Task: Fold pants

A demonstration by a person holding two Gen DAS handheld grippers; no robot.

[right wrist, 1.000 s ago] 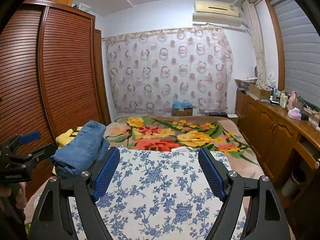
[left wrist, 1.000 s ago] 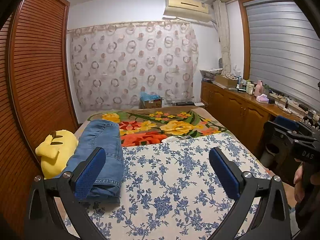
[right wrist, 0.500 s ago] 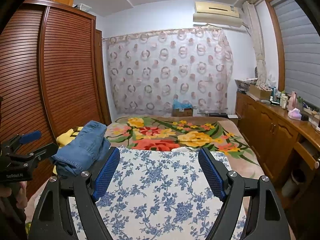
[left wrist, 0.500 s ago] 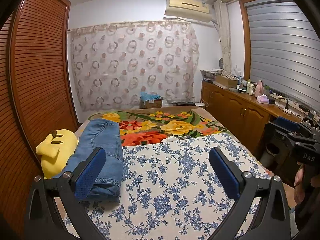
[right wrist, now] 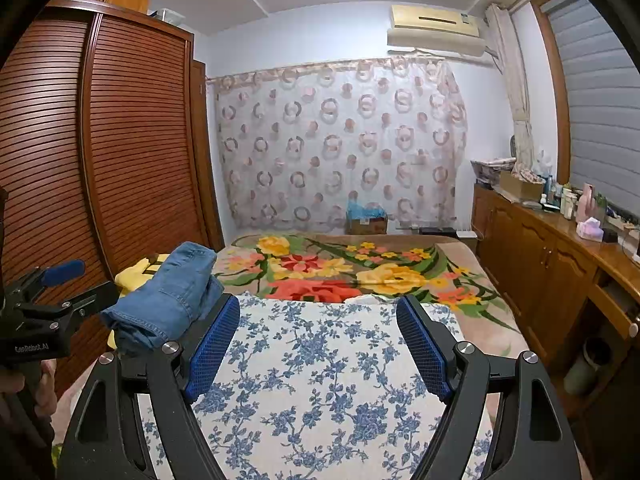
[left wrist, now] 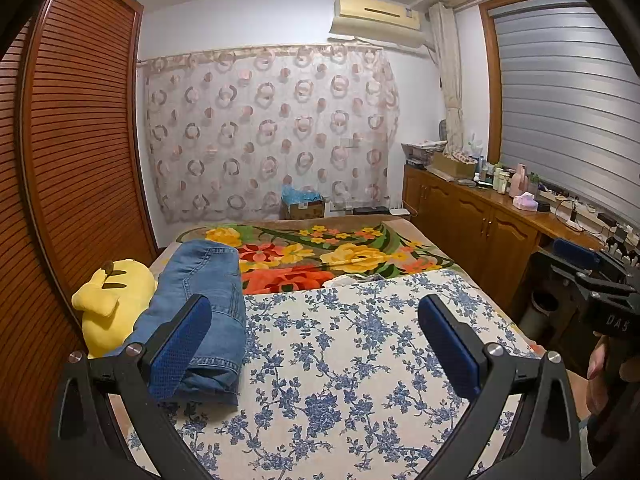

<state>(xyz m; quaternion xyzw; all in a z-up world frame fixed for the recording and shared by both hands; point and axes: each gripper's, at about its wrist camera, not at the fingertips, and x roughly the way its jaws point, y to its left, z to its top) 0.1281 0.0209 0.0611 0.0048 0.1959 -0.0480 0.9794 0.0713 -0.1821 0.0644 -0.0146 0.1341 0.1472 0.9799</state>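
Left wrist view: the left gripper (left wrist: pixel 316 344) hangs above the blue-flowered white bedsheet (left wrist: pixel 344 364), its blue-padded jaws spread wide with nothing between them. The folded blue denim pants (left wrist: pixel 200 308) lie along the left edge of the bed, partly on the sheet's left border, folded into a long thick bundle running toward the far end. A yellow plush toy (left wrist: pixel 112 304) sits against them at the bed's left edge, next to the brown slatted wardrobe doors (left wrist: pixel 76 168). The gripper's left pad overlaps the pants in this view (touching or merely in front, I cannot tell).

Beyond the sheet, a bright floral blanket (left wrist: pixel 320 256) covers the far half of the bed. A ring-patterned sheer curtain (left wrist: pixel 268 128) hangs on the back wall. A wooden cabinet (left wrist: pixel 472 220) with bottles on top stands off the bed's right edge.

Right wrist view: the right gripper (right wrist: pixel 318 344) is likewise spread wide and empty over the sheet, pants off to its left. The left gripper shows at the picture's left edge, held by a hand (right wrist: pixel 44 392).
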